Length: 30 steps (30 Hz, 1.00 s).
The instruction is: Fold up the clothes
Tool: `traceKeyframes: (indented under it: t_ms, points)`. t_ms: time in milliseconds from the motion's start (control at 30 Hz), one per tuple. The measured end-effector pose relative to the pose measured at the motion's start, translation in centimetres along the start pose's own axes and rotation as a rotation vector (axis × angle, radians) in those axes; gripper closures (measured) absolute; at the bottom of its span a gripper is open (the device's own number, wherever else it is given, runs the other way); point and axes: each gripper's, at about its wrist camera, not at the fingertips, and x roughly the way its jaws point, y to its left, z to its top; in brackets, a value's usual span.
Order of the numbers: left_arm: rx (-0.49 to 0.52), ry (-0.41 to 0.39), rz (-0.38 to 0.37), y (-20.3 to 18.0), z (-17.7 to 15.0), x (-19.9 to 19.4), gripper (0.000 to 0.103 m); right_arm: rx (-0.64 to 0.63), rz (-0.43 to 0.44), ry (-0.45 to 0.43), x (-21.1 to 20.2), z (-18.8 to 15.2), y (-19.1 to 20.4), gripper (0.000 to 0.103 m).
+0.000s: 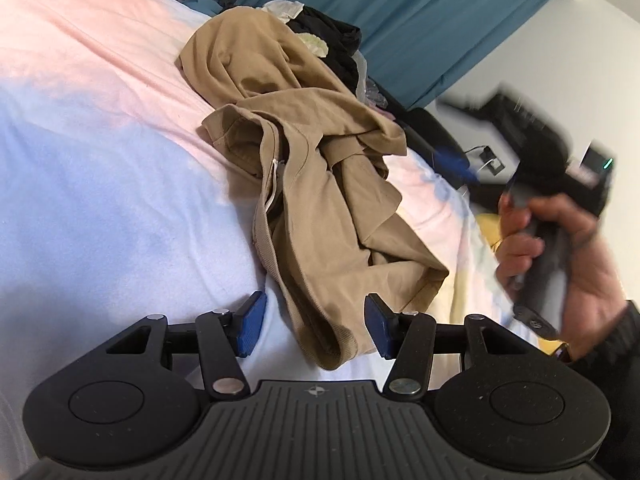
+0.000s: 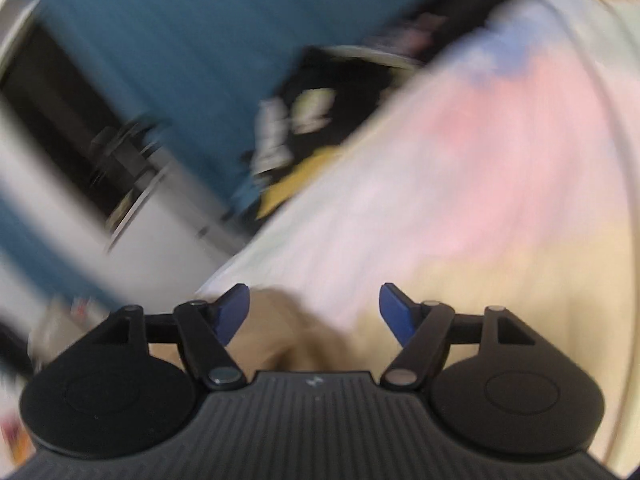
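Cloth, a tan garment (image 1: 320,200), lies crumpled on the bed (image 1: 100,180) (soft and light, likely to sag). The left gripper (image 1: 314,328) straddles its ribbed hem, fingers spread; the right gripper (image 2: 314,316) gapes empty. The hem looks the best hold.

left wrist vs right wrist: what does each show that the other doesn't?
Left wrist only: the crumpled tan garment in full, its hem lying between the open left tool pads, dark clothes heaped behind it, and the right hand gripping the blurred right tool's handle.

Right wrist only: a heavily motion-blurred black item with pale print past the bed edge, and the open right tool from its own camera.

Both: the pastel bedspread, the teal curtain, and some tan fabric.
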Motion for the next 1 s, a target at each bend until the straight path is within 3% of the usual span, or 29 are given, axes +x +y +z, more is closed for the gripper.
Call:
traceKeyframes:
  t_ms: [33,133,233,367,500,567,600,633,667,867,1000]
  points:
    - [-0.022,-0.002,-0.009,0.2,0.1,0.1,0.046,-0.083,0.065,0.026,0.1,-0.1,2.0,0.030]
    - [-0.075,-0.010,-0.032,0.7,0.3,0.4,0.046,-0.388,0.194,0.223,2.3,-1.6,8.9,0.033]
    - [-0.055,-0.008,-0.038,0.6,0.3,0.4,0.048,-0.512,0.251,0.433,5.8,-3.9,12.6,0.034]
    - [-0.049,0.015,-0.037,0.4,-0.1,0.3,0.053,-0.642,0.135,0.635,11.0,-6.8,14.2,0.034]
    - [-0.044,0.021,-0.042,0.6,-0.1,0.3,0.058,-0.824,0.043,0.734,13.3,-9.4,15.1,0.034]
    - [-0.038,0.020,-0.047,0.6,0.0,0.3,0.058,-0.936,-0.001,0.742,13.8,-10.4,15.2,0.047]
    - [-0.035,0.020,-0.049,0.6,0.0,0.3,0.058,-0.945,-0.014,0.738,14.0,-10.4,15.0,0.056]
    - [-0.031,0.020,-0.051,0.6,0.0,0.3,0.058,-0.945,-0.026,0.733,14.2,-10.4,14.7,0.074]
    - [-0.028,0.019,-0.053,0.6,0.1,0.3,0.058,-0.924,-0.026,0.701,13.8,-10.0,14.5,0.078]
    - [0.010,-0.025,-0.039,0.4,-0.2,-0.7,0.058,-0.706,0.003,0.472,9.3,-6.6,12.1,0.090]
    - [0.072,-0.062,-0.018,-0.4,-0.3,-1.2,0.058,-0.516,0.039,0.344,5.8,-5.0,9.3,0.091]
